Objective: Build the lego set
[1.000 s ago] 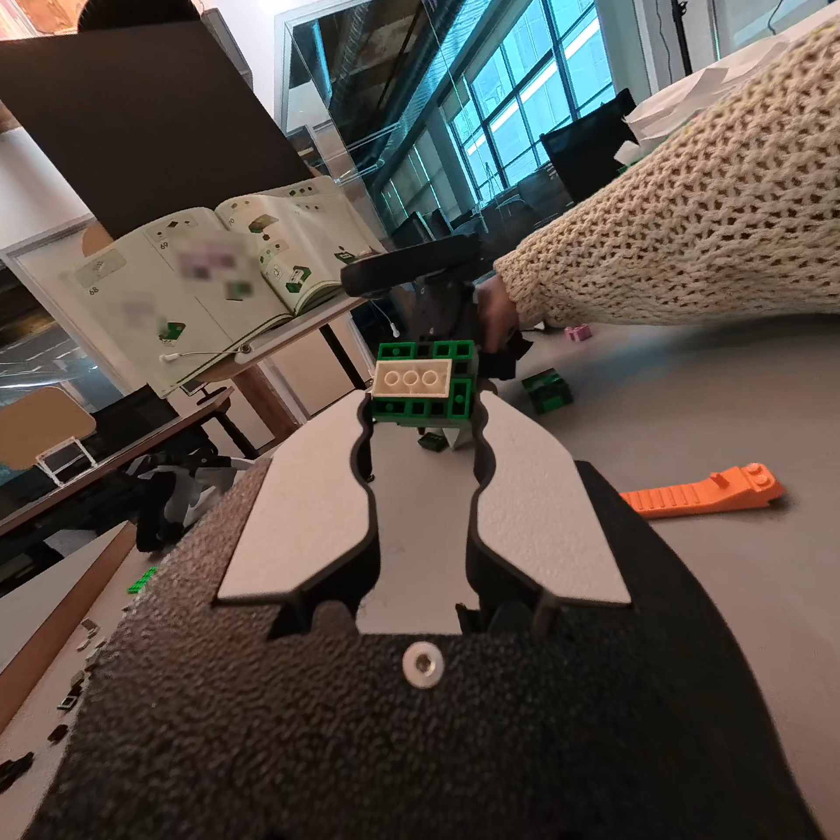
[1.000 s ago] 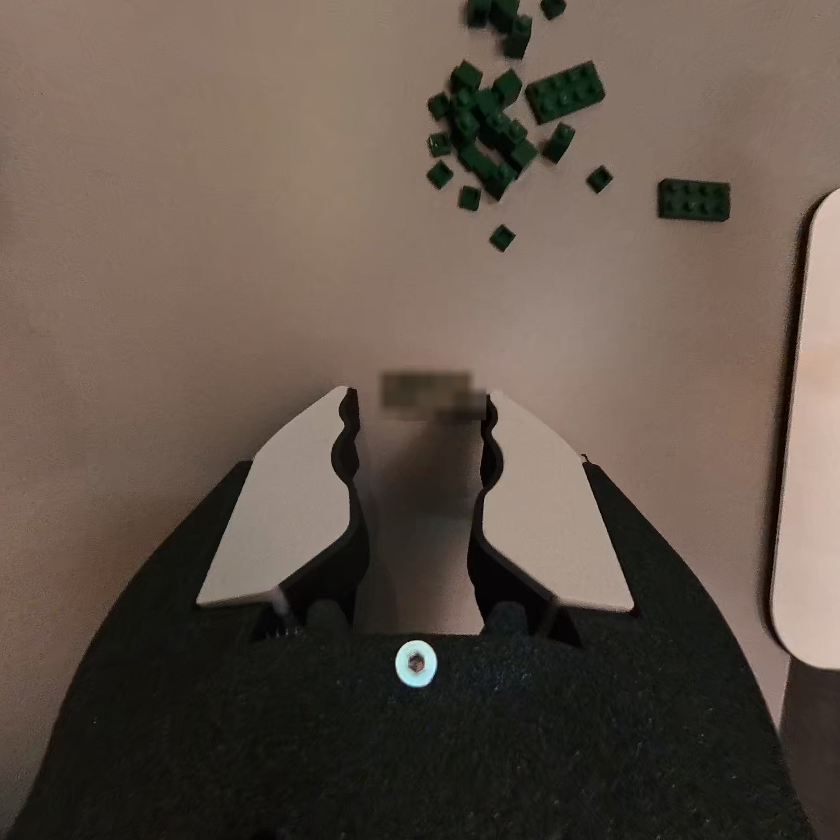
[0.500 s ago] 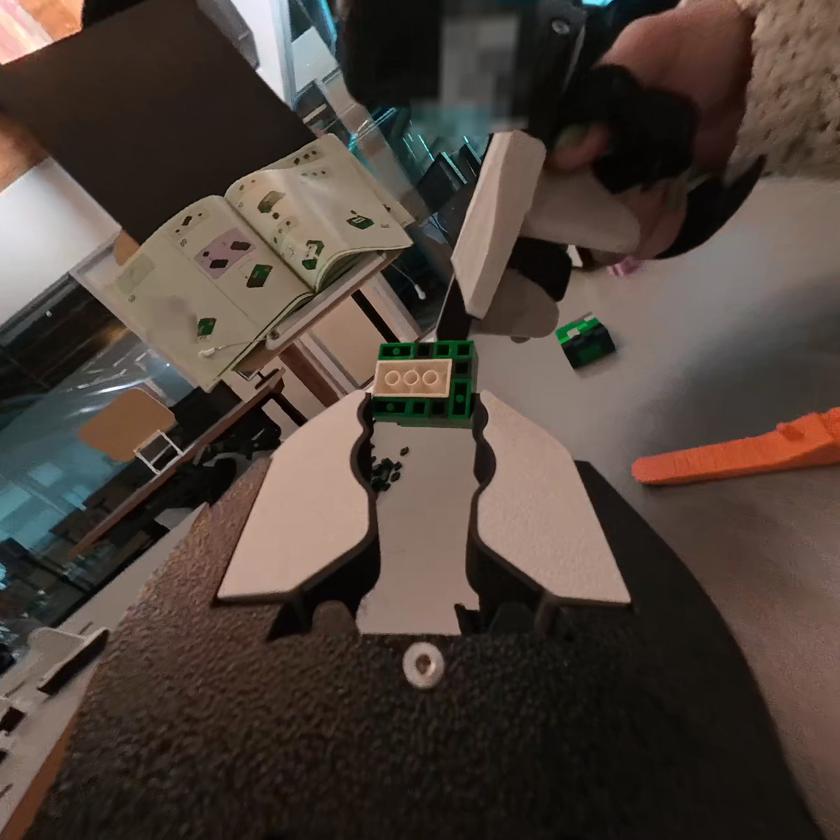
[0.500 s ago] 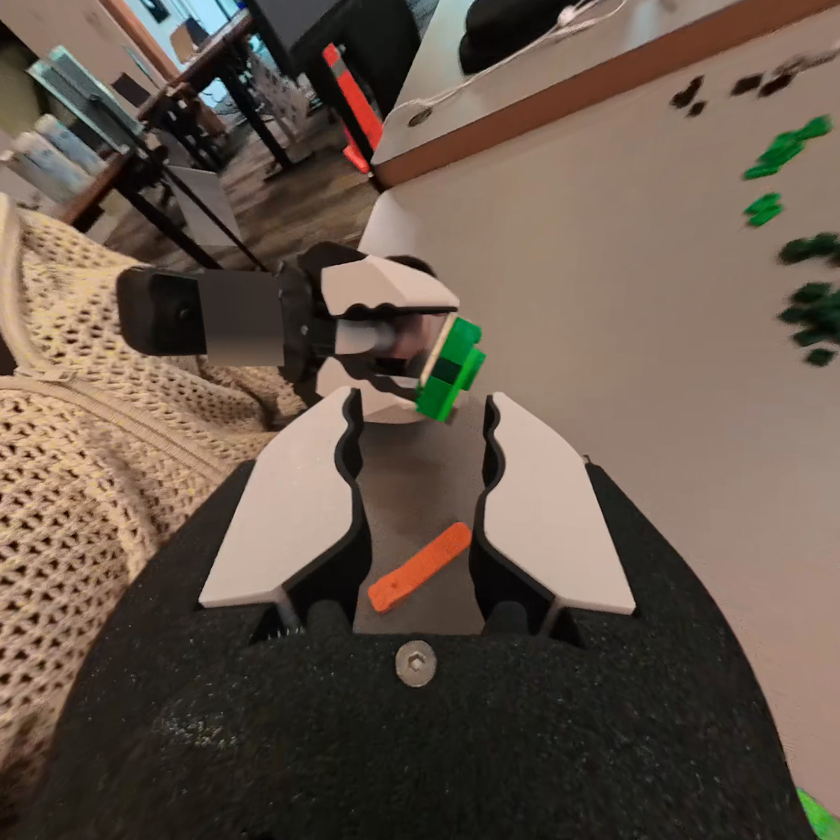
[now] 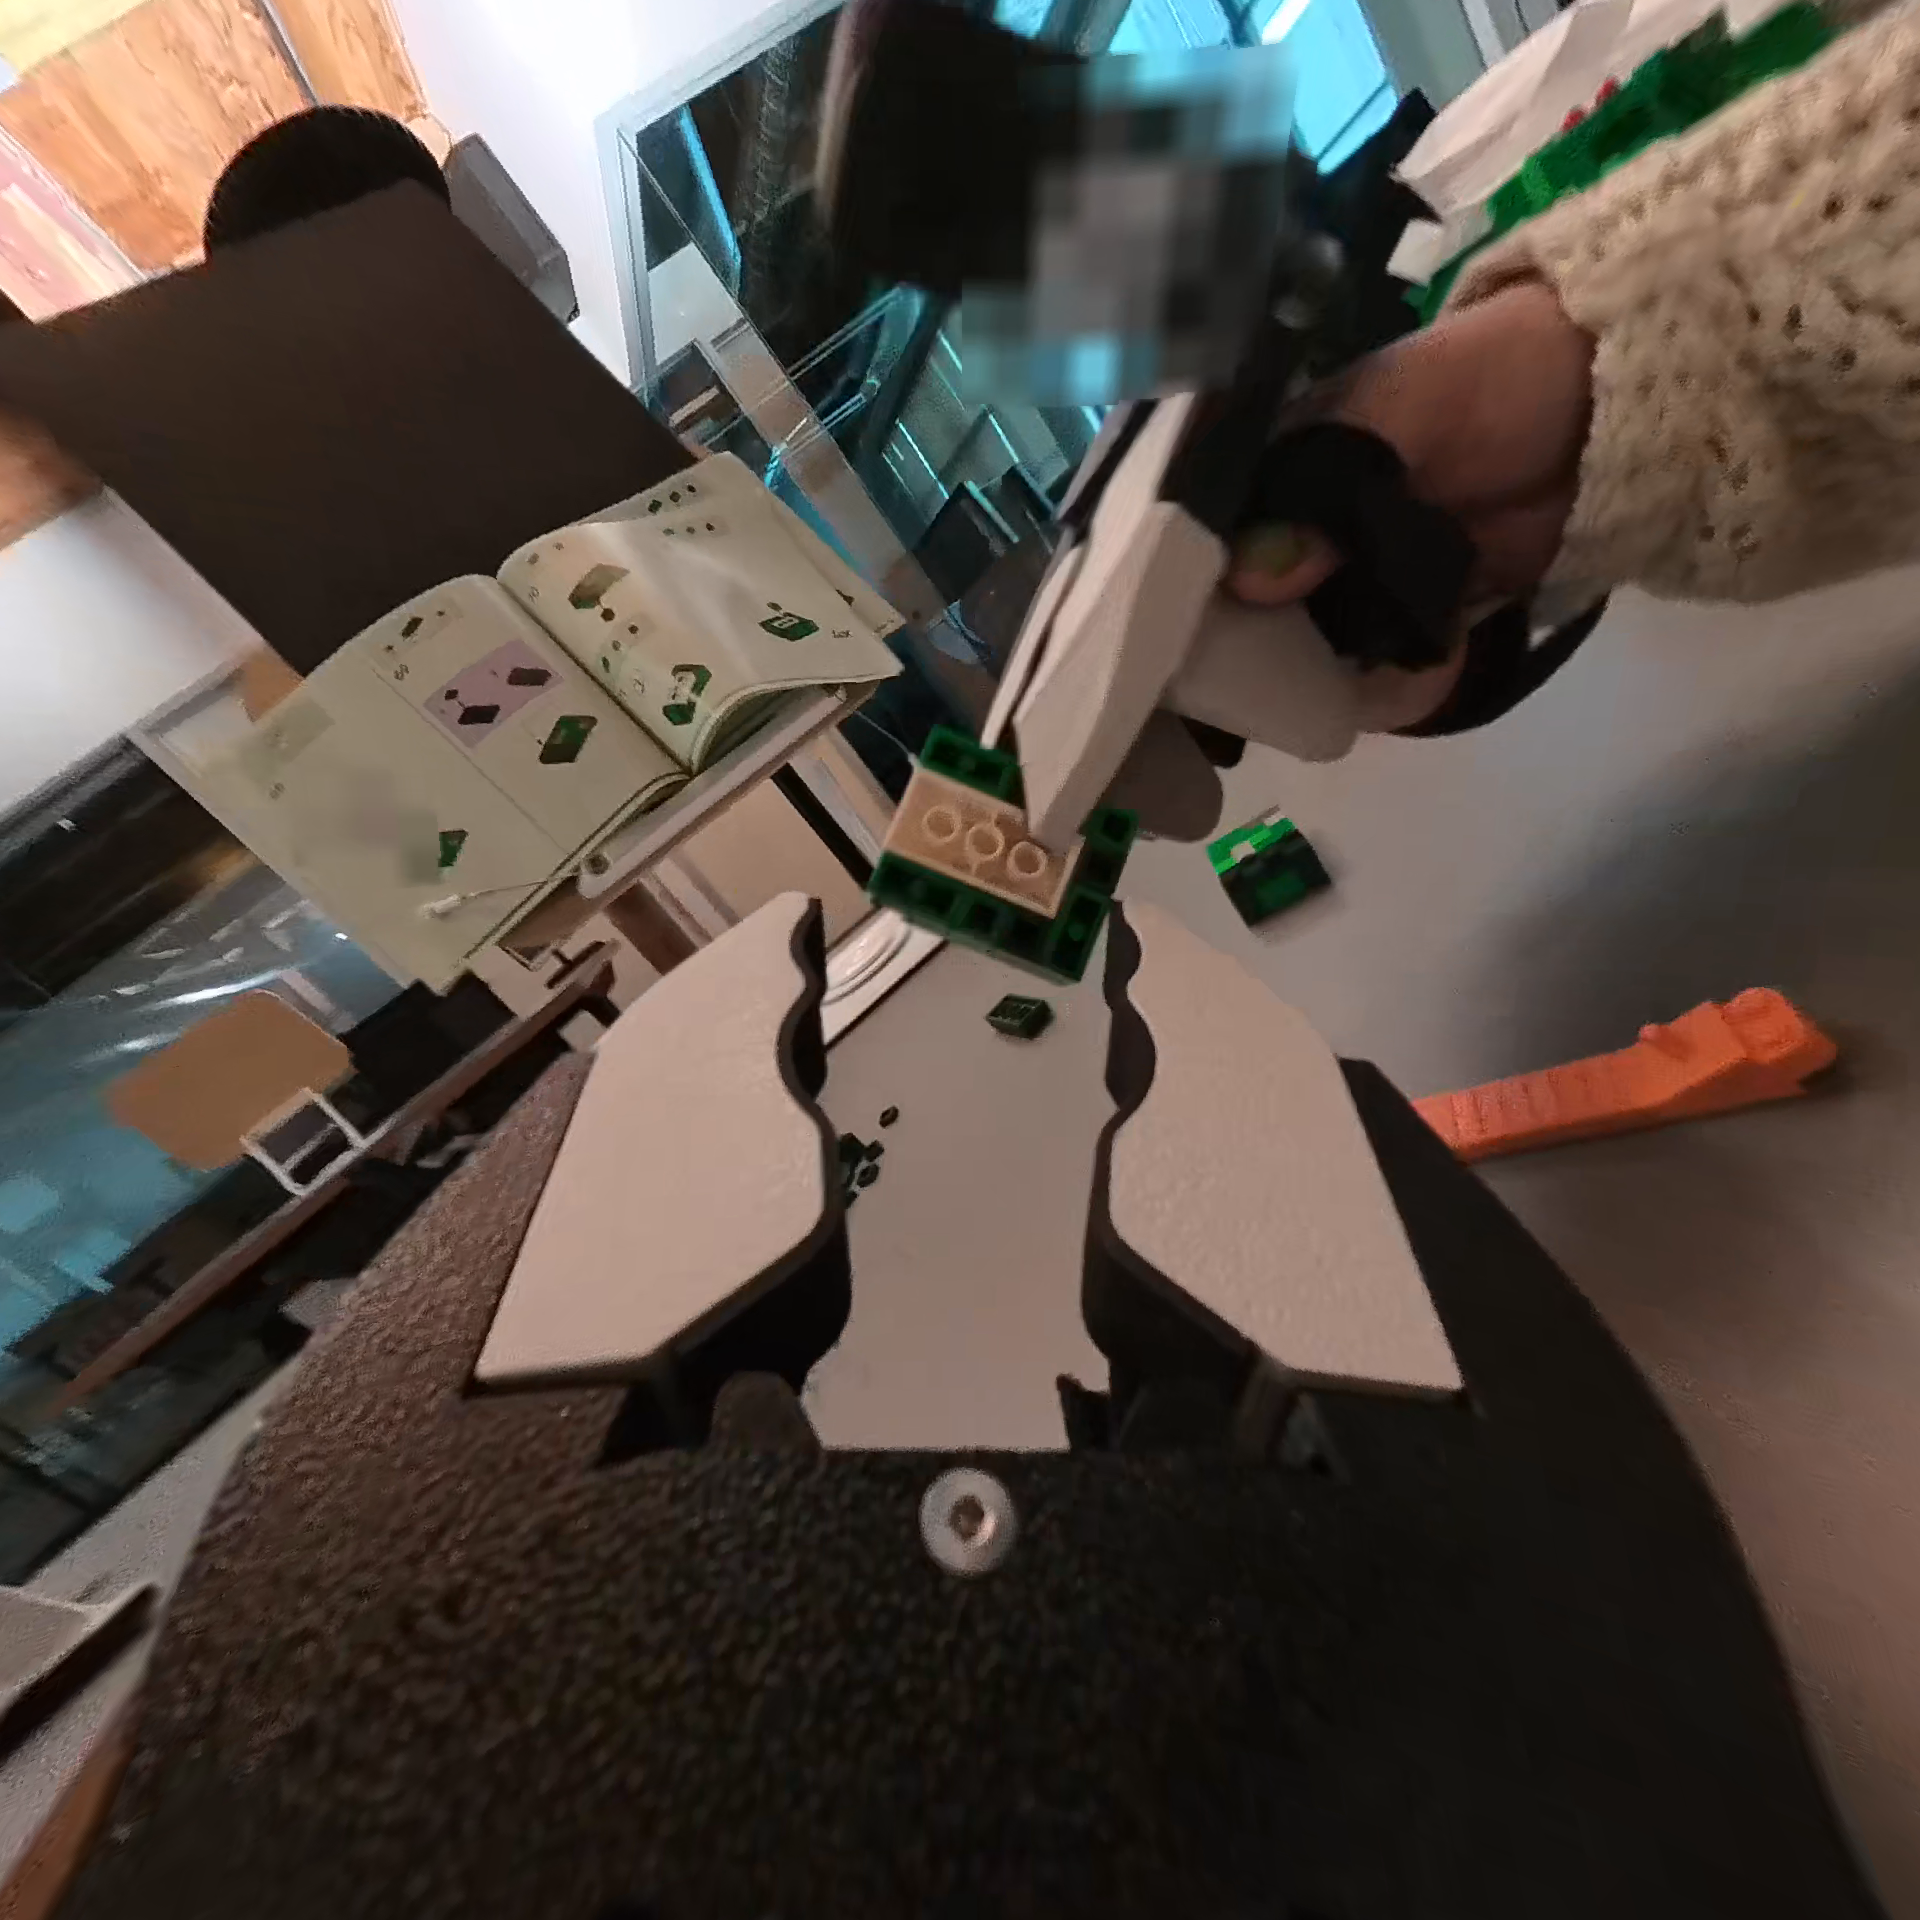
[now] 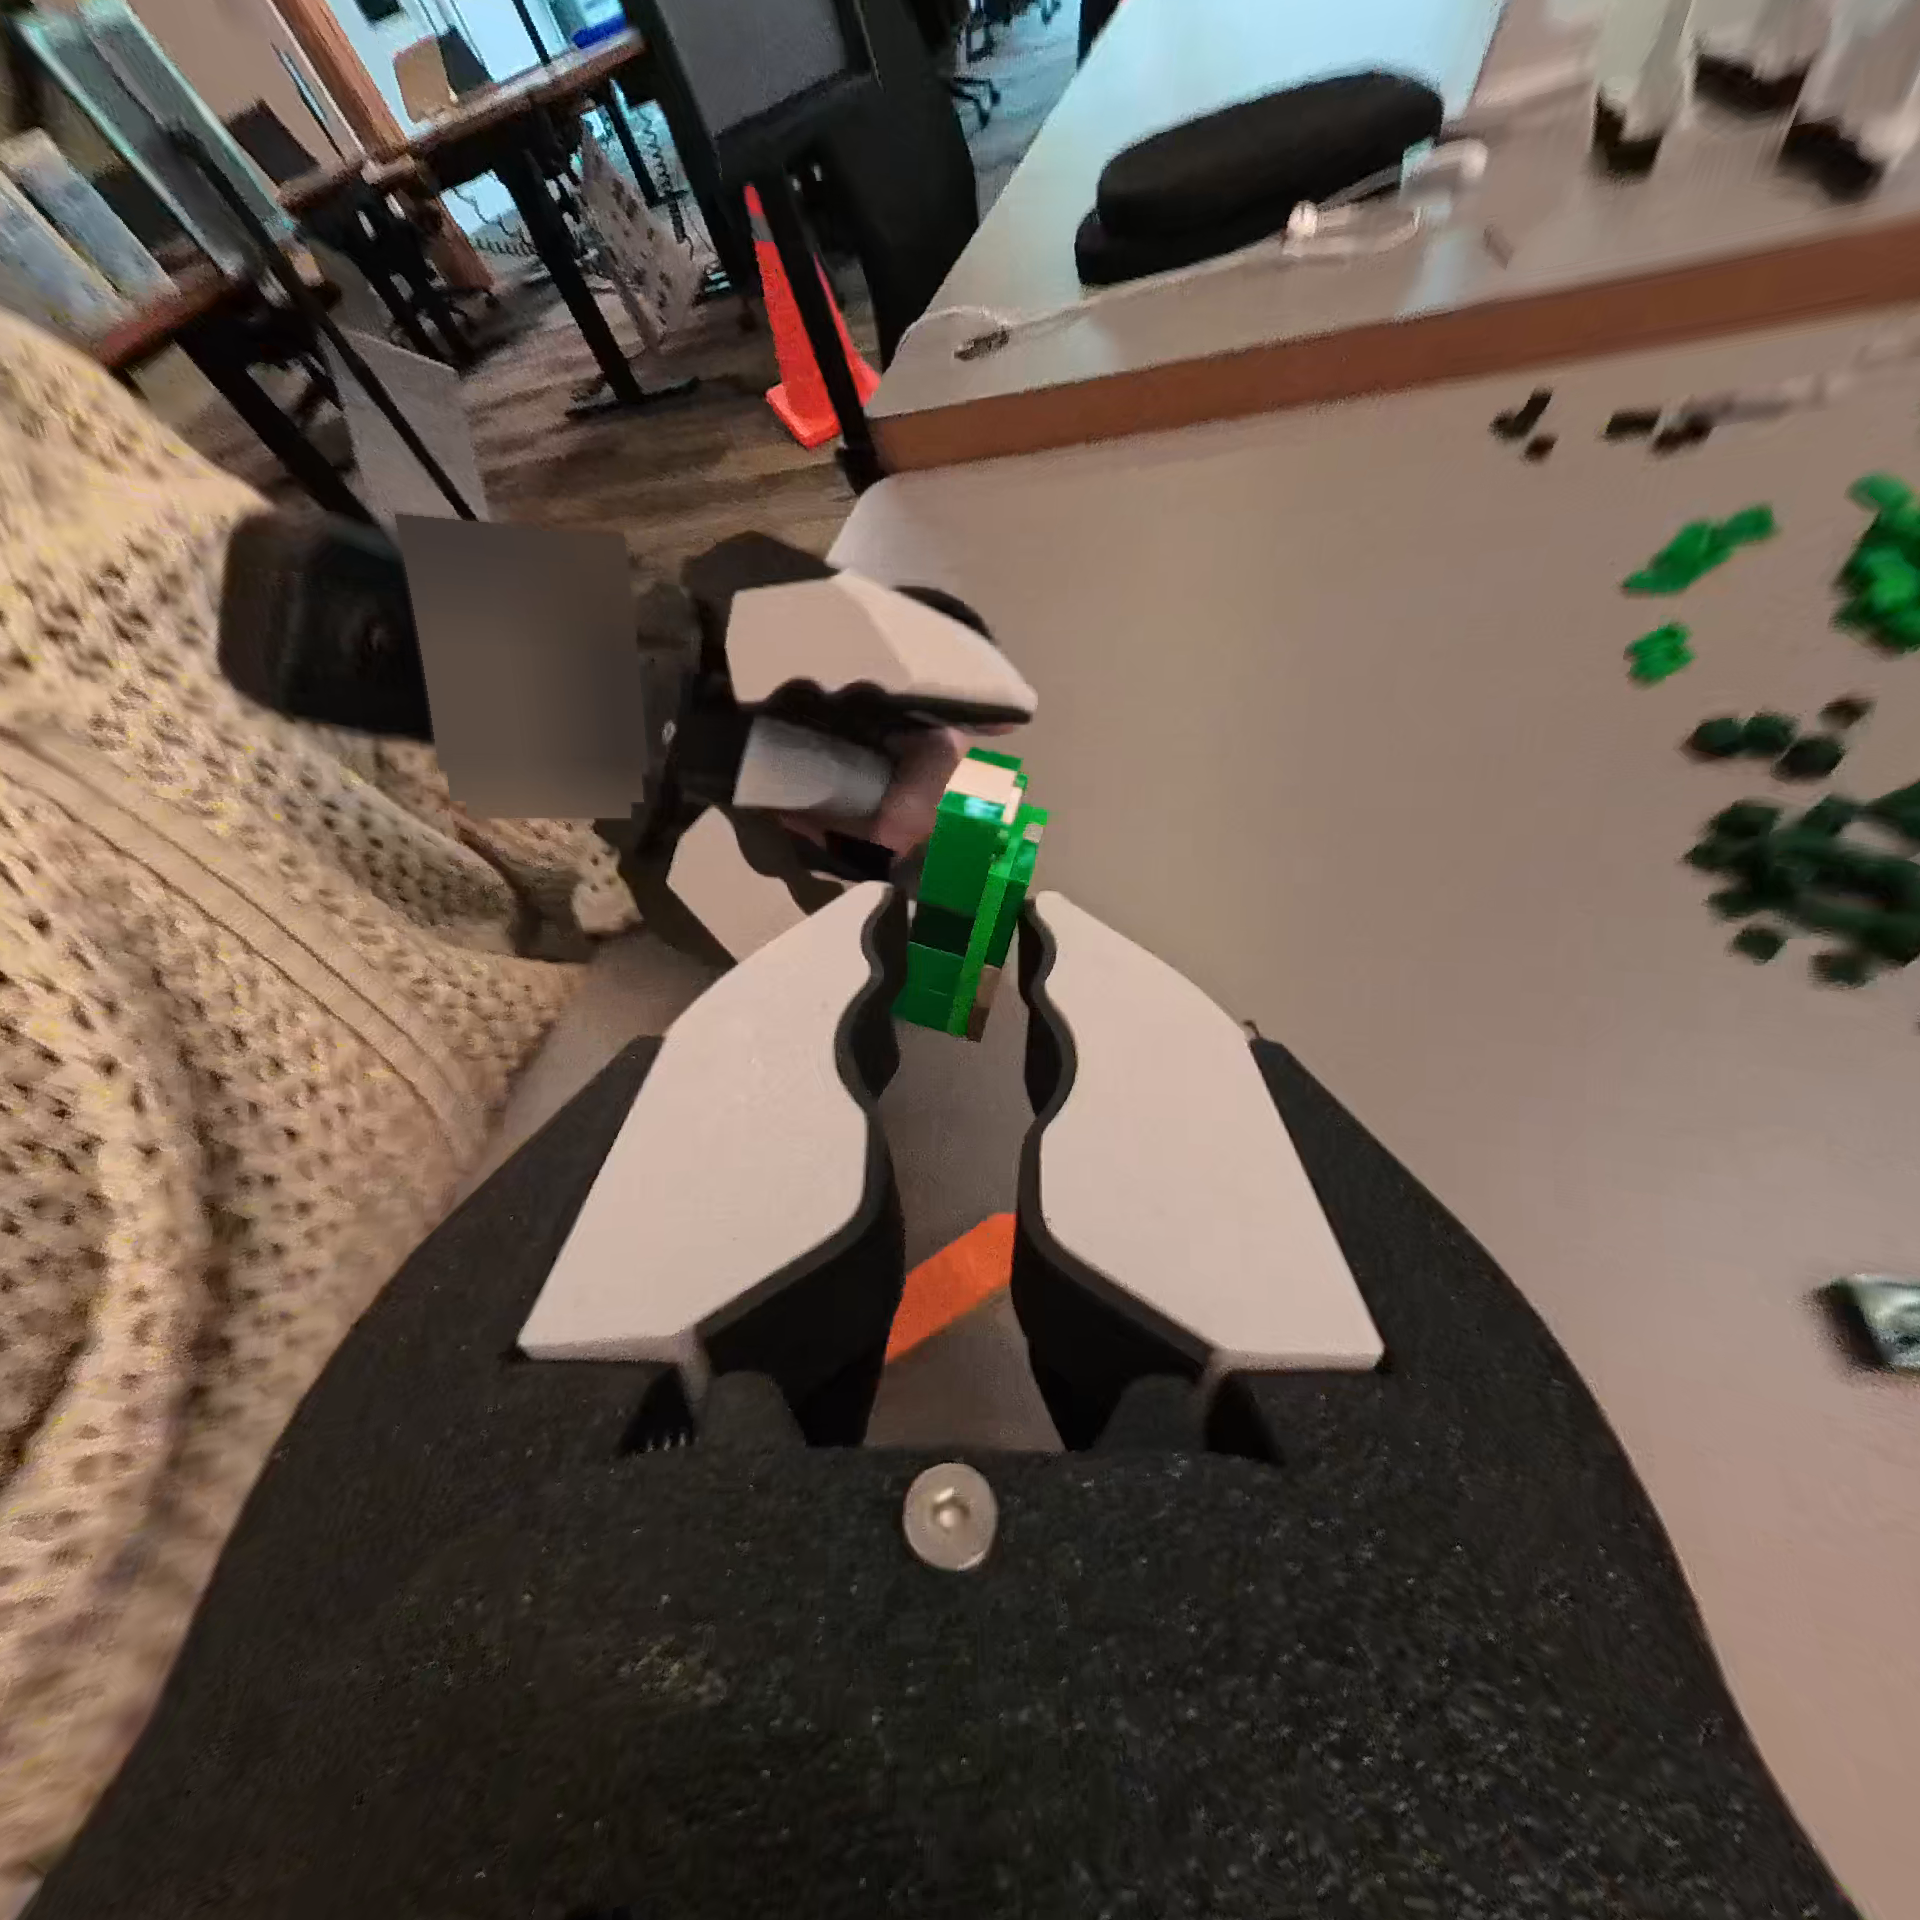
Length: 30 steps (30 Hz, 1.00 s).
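Gripping a green-and-white lego block (image 6: pixel 971 904), the right gripper (image 6: pixel 956 935) is seen closed on it, above the table (image 6: pixel 1351 831). From the left wrist view, the left gripper (image 5: pixel 966 925) is parted, the block (image 5: pixel 997 873) just beyond its tips and apart. Only that view shows the booklet (image 5: pixel 582 707) and small green build (image 5: pixel 1268 868); loose green bricks (image 6: pixel 1818 873) appear only opposite. An orange tool (image 5: pixel 1631 1081) lies nearby.

green bricks (image 6: pixel 1829 873): motion-blurred | orange tool (image 6: pixel 951 1283): mostly hidden by hand-held gripper

Glossy plastic lego block (image 5: pixel 995 871); matt table (image 5: pixel 1662 831); knit sleeve (image 5: pixel 1745 343).
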Available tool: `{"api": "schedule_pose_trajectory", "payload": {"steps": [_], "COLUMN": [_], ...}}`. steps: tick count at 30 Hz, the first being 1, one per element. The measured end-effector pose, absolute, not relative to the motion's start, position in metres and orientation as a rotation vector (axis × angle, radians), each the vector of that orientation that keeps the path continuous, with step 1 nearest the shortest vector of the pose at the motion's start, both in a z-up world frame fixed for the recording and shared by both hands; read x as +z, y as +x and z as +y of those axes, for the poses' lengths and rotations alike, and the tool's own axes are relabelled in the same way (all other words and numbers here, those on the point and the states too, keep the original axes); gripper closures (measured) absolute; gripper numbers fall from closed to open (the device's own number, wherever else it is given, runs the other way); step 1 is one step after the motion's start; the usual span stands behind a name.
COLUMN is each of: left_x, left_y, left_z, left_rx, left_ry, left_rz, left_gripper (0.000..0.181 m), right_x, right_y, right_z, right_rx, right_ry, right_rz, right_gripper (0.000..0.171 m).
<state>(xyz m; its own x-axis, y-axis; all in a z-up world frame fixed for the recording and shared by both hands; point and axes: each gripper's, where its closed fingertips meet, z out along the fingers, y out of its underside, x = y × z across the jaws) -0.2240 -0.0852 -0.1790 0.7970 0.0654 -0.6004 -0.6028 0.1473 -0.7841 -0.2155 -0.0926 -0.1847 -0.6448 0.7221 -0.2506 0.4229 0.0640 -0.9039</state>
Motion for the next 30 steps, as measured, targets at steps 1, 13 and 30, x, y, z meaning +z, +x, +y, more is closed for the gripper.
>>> {"api": "schedule_pose_trajectory", "payload": {"steps": [1,13,30], "left_x": [-0.178,-0.17,-0.181], "left_y": [-0.225,-0.178,-0.206], "left_z": [-0.085,-0.107,-0.09], "left_rx": [0.473,0.047,0.715], "left_ry": [-1.35,-1.223,-1.281], "left_rz": [0.468,0.61,0.676], "left_gripper": [0.127,0.15,0.162], "right_x": [-0.183,-0.171,-0.171], "right_y": [-0.214,-0.18,-0.186], "right_z": [-0.093,-0.123,-0.104], "right_rx": [1.57,1.304,0.933], "right_ry": [-1.073,-0.288,-0.411], "right_rz": [-2.066,-2.006,-1.979], "right_gripper": [0.152,0.152,0.131]}}
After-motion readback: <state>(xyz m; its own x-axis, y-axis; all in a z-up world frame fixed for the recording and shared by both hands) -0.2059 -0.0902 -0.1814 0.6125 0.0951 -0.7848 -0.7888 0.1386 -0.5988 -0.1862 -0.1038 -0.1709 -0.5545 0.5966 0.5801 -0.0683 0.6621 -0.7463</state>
